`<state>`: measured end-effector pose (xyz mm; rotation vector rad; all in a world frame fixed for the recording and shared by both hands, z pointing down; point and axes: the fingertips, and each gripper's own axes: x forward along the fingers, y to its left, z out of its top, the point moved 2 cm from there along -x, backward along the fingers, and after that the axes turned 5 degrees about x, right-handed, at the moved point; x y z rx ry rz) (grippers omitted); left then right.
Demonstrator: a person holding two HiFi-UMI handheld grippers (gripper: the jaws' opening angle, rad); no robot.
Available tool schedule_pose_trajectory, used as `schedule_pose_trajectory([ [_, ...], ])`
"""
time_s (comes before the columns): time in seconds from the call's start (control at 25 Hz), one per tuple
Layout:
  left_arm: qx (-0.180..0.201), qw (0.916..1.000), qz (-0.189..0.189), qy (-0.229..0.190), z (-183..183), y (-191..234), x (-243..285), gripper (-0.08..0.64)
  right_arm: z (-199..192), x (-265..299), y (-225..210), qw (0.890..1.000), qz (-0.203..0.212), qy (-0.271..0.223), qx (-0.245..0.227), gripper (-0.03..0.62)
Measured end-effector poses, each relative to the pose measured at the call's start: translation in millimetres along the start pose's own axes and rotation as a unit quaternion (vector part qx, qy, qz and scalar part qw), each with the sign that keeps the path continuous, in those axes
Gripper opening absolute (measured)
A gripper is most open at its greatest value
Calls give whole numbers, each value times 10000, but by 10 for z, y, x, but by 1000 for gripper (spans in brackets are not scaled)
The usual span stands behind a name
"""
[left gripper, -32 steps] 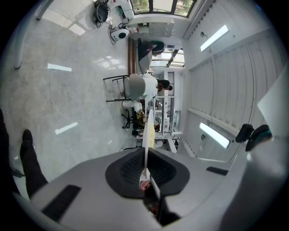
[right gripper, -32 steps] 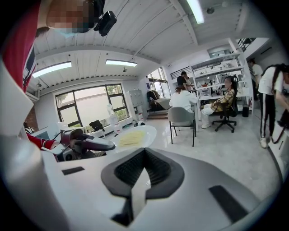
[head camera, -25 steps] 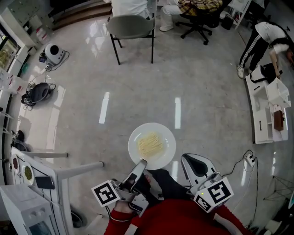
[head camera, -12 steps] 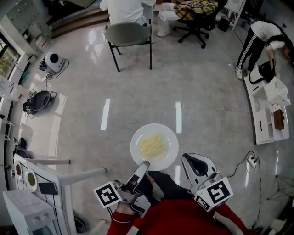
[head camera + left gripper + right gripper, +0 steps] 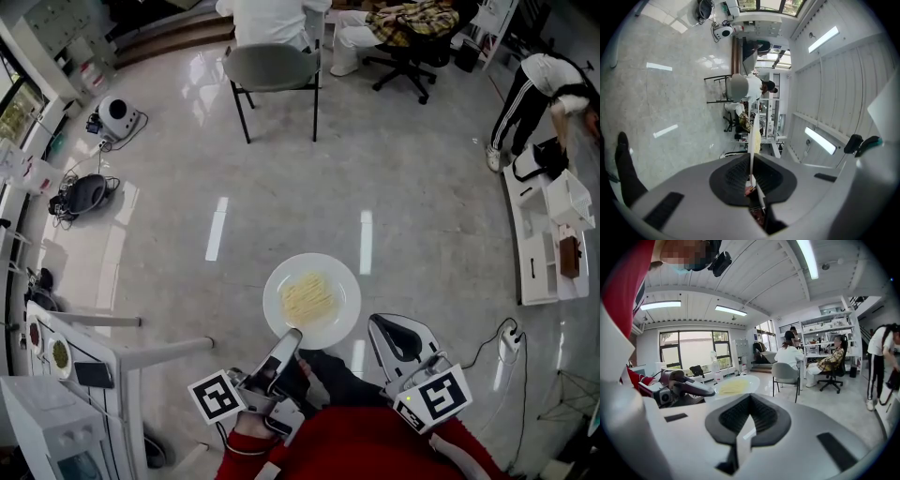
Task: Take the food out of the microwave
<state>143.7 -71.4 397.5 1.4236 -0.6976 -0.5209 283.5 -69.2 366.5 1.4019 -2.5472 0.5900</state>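
A white plate [image 5: 311, 300] with pale noodles [image 5: 307, 296] hangs level above the shiny floor. My left gripper [image 5: 292, 334] is shut on its near rim. In the left gripper view the plate [image 5: 753, 136] shows edge-on, clamped between the black pads [image 5: 733, 178]. My right gripper [image 5: 401, 337] is held to the right of the plate, apart from it, shut with nothing in it. The right gripper view shows its pads [image 5: 731, 416] meeting, with the plate [image 5: 733, 385] and the left gripper [image 5: 684, 385] off to the left. A white appliance [image 5: 52, 441] stands at the lower left.
A white table [image 5: 122, 354] with small dishes [image 5: 58, 354] stands at the left. A grey chair [image 5: 272, 70] and seated people are at the far side. A person [image 5: 544, 84] bends by a low white shelf [image 5: 539, 234] at the right. Devices [image 5: 114, 112] lie on the floor at the left.
The plate stays gripped by my left gripper in much the same place. The head view has shifted slightly; the right gripper holds still.
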Motion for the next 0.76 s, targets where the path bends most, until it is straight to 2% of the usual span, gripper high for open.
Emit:
schedule_pose_trajectory([
  [0.76,-108,9999,-40,-97,69,-4,60,20,9,74,-44,9999,73,111,-79,9],
])
